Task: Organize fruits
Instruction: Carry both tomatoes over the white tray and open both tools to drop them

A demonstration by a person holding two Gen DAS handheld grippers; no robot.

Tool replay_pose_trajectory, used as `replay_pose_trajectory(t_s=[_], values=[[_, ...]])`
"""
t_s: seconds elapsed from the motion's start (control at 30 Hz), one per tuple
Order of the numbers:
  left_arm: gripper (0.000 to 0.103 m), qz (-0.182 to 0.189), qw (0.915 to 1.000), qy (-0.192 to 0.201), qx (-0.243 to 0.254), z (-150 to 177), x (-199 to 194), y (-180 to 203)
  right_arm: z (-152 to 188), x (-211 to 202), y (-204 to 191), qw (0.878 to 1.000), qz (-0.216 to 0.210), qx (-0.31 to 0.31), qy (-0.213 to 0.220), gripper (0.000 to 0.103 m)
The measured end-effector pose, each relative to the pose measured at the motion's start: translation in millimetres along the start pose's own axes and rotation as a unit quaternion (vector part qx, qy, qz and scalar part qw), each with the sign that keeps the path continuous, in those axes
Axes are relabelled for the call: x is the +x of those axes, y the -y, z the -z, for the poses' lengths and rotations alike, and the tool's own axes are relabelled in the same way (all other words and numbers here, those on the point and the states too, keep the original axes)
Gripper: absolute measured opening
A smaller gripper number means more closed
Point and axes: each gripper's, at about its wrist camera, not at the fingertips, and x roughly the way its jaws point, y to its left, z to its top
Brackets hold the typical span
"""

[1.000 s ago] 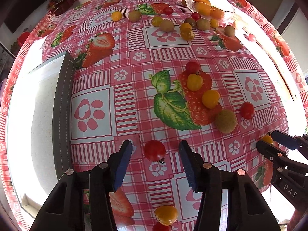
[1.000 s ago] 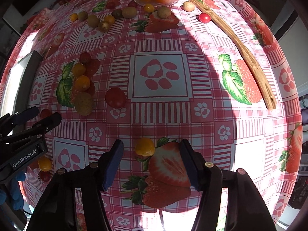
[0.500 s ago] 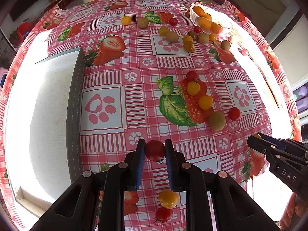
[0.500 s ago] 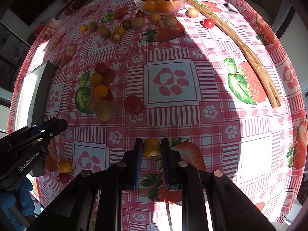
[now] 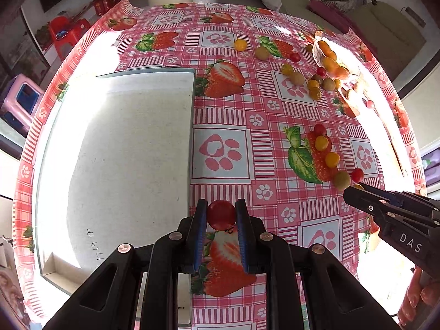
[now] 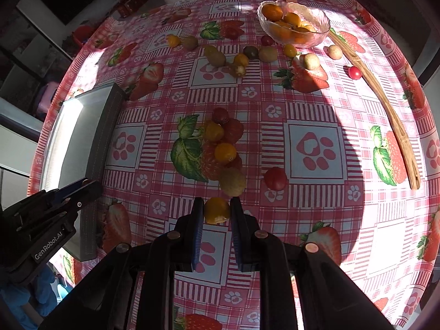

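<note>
My left gripper is shut on a red cherry tomato and holds it above the tablecloth, just right of the white tray. My right gripper is shut on a yellow-orange tomato, lifted above the cloth near a cluster of fruits. The right gripper also shows at the right edge of the left wrist view. The left gripper shows at the lower left of the right wrist view. A glass bowl with orange fruits stands at the far side.
Several small red, yellow and greenish fruits lie scattered across the strawberry-patterned tablecloth, with a loose red tomato near the right gripper. A long wooden stick lies along the right side. The tray's dark rim borders the cloth.
Both grippers have lifted with their fruits held. The left gripper has moved left toward the tray with the red tomato. The right gripper has risen and drawn back with the yellow tomato.
</note>
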Motion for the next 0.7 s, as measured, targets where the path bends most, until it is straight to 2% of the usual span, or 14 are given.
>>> replay_pose_trajectory(t_s=[0.5,0.7], values=[[0.022,-0.079,0.9947,-0.001,-0.065,21,-2,-120,-33,38,-145,0.994,-0.069,-0.087,-0.020,0.021],[0.022,-0.098,0.9926,-0.016,-0.070,34,12,-146,-34,64,-189,0.989,-0.087,-0.106,-0.046,0.021]])
